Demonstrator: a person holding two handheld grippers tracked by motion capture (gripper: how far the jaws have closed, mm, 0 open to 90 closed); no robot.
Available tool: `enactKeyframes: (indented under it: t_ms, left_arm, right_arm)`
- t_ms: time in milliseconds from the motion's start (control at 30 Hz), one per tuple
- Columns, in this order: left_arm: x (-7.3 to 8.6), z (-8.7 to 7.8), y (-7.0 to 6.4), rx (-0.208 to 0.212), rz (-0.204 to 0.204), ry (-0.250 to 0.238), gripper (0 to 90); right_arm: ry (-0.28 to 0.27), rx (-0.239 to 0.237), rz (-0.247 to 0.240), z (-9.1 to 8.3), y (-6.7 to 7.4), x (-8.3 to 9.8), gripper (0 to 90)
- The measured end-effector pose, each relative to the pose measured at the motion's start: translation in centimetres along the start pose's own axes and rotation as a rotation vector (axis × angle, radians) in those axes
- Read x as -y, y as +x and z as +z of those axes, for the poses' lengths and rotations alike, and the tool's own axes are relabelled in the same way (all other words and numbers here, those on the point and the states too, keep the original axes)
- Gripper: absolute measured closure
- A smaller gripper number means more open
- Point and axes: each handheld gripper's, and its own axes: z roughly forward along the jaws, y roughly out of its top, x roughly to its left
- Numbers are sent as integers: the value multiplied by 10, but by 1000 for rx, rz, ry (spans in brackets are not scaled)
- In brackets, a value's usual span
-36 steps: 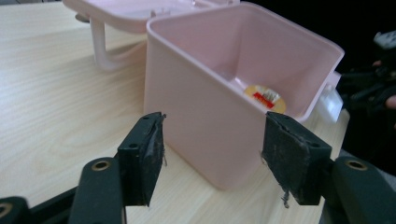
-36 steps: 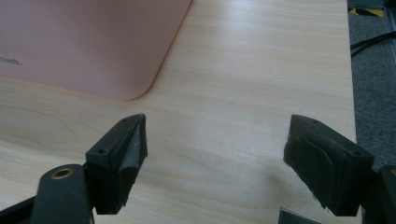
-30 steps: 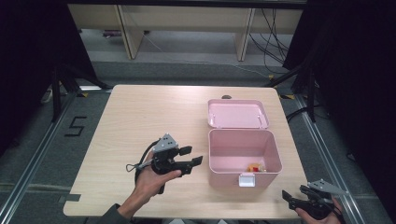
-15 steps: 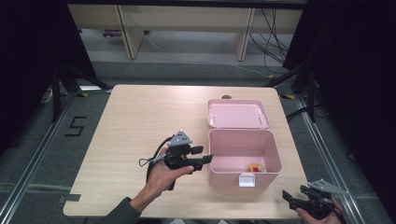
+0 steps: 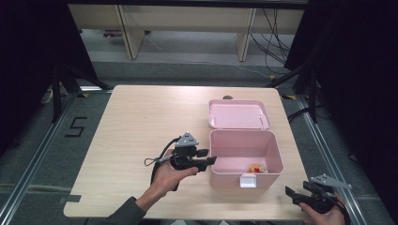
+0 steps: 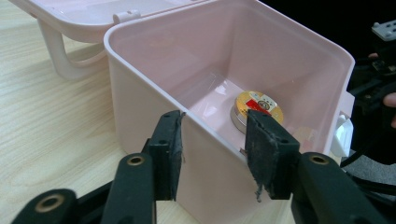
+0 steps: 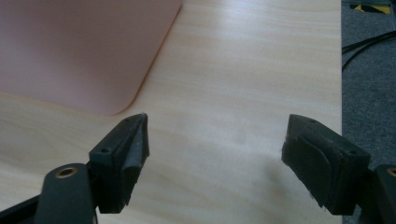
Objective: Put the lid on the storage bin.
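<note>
An open pink plastic box (image 5: 277,154) stands on the wooden table, its lid (image 5: 238,114) folded back behind it. A round gold and red tin (image 6: 259,103) lies on the box floor (image 5: 256,168). My left gripper (image 5: 209,157) is at the box's left wall. Its jaws have just been closing and stand astride the wall's rim (image 6: 140,60), one pad outside and one inside. I cannot see both pads pressing on it. My right gripper (image 5: 296,191) rests open near the table's front right corner, with nothing between its jaws (image 7: 215,140).
The box's white latch (image 5: 247,180) hangs on its front wall. A person's hands hold both grippers from the table's near edge. Bare tabletop (image 5: 145,122) stretches left of the box. Beyond the table are metal rails and cables on the floor.
My left gripper has moved right to the box's left wall and its jaws have narrowed around the rim. The right gripper has stayed put.
</note>
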Motion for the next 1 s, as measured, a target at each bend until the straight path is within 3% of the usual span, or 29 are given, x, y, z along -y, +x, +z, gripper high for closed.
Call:
enactKeyframes:
  t_ms: [67,133,200,267,367,400,433,533,567,600,633,667,700,733,767,800,833,900,933,967,1000]
  left_arm:
    - [0,1,0,2,4,-2,569]
    - [1,3,-2,-14,8,-9,578]
    - [0,2,-3,-12,12,-2,579]
    - [0,2,-2,-13,8,-6,580]
    - [1,2,-2,-11,8,-1,581]
    - [1,2,-3,-15,5,-5,581]
    - [1,2,-2,-14,6,-4,583]
    - [1,2,-3,-15,3,-3,587]
    - [1,2,-3,-15,2,-4,588]
    - [1,2,-3,-16,1,-3,588]
    - [1,2,-3,-18,-2,-1,589]
    - [1,2,-3,-18,-2,-1,590]
    - [0,2,-4,-19,-2,2,592]
    - [0,2,-4,-24,0,3,593]
    - [0,2,-4,-24,0,3,594]
    - [0,2,-4,-24,5,7,594]
    - [-1,2,-5,-33,2,6,595]
    - [-1,2,-5,-32,3,7,595]
    - [-1,2,-4,-31,4,10,597]
    - [-1,2,-4,-29,0,10,598]
    - [-1,2,-4,-30,0,10,600]
  right_arm:
    - [13,3,17,2,-2,-5,245]
    - [19,-6,0,7,-9,-14,249]
    - [15,-2,22,8,-9,-17,256]
    - [16,-11,-10,10,-15,-24,260]
    - [23,-9,-17,12,-20,-38,274]
    - [21,-26,1,14,-22,-41,291]
    - [16,-25,-39,17,-30,-51,310]
    - [14,-25,-28,19,-35,-61,320]
    - [15,-33,-39,21,-41,-75,348]
    - [15,-33,-39,21,-41,-75,348]
    - [37,-44,2,23,-43,-86,349]
    - [37,-44,2,23,-43,-86,349]
    - [62,-36,24,26,-42,-97,351]
    - [66,-53,0,27,-45,-103,355]
    - [82,-38,25,30,-42,-110,359]
    - [82,-38,25,30,-42,-110,359]
    - [80,-53,-5,35,-47,-122,369]
    - [91,-67,6,36,-46,-127,381]
    - [96,-45,-21,40,-46,-136,384]
    - [94,-32,9,43,-41,-140,388]
    - [124,-16,-11,44,-41,-145,395]
